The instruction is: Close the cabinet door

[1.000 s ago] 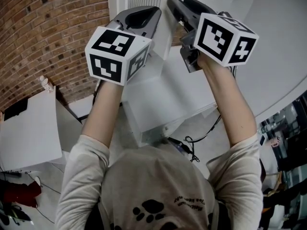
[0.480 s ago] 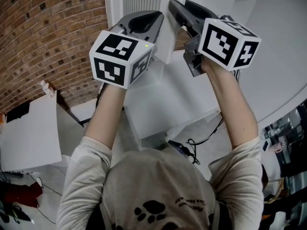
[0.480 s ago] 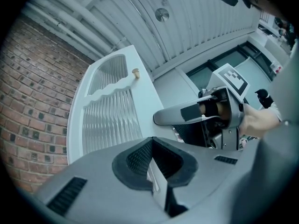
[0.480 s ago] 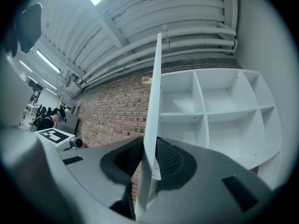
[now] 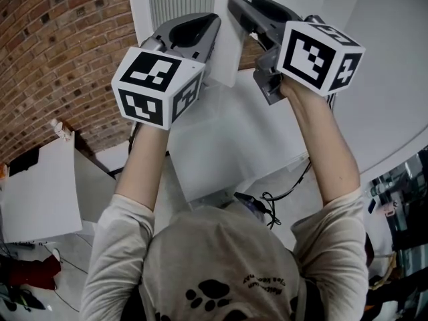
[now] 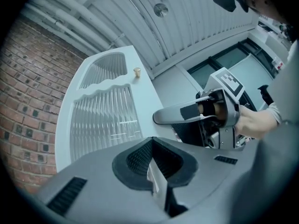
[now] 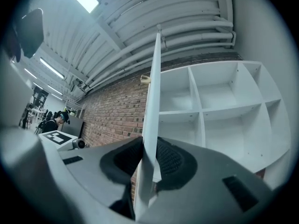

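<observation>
Over the last second both hand-held grippers and the door edge between them have shifted across the head view. The door is therefore swinging with them, probably toward shut, though the direction is hard to read. The left hand-held gripper and right hand-held gripper each pinch the cabinet door. It stands edge-on before open white shelves, with ribbed glass panes and a brass knob.

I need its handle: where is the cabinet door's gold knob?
In the left gripper view, the gold knob sits upper centre on the white door, just right of its upper ribbed panel.
</observation>
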`<state>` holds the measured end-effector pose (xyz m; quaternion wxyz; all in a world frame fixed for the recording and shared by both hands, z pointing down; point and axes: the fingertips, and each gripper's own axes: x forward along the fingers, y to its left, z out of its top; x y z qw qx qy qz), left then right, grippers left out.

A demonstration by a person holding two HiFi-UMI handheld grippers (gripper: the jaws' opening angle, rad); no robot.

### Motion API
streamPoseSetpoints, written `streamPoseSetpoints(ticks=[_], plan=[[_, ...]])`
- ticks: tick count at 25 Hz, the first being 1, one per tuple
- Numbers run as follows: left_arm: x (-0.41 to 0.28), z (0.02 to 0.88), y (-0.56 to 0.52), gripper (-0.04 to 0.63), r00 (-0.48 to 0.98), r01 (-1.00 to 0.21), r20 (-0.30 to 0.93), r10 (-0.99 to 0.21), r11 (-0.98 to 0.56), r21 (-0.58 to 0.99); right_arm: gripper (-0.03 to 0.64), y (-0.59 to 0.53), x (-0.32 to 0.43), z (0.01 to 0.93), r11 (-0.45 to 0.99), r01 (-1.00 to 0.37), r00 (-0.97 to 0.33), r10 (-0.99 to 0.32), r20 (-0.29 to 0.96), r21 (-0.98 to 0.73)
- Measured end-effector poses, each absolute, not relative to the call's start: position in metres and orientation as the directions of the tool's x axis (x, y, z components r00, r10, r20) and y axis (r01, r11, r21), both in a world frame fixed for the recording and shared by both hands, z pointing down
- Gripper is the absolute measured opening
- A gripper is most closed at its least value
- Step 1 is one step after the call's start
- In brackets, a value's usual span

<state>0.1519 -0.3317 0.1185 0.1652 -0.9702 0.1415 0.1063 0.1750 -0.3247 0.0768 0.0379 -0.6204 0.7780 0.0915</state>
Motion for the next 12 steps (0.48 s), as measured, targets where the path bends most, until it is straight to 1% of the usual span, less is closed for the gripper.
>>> streamPoseSetpoints(ticks=[12], plan=[[0.2, 0.123, -0.357, 0.008, 0.926, -0.35, -0.25, -0.283, -0.891, -0.289, 0.111, -0.352, 0.227, 0.079, 0.298, -0.95, -0.311, -0.931, -0.19, 0.096]])
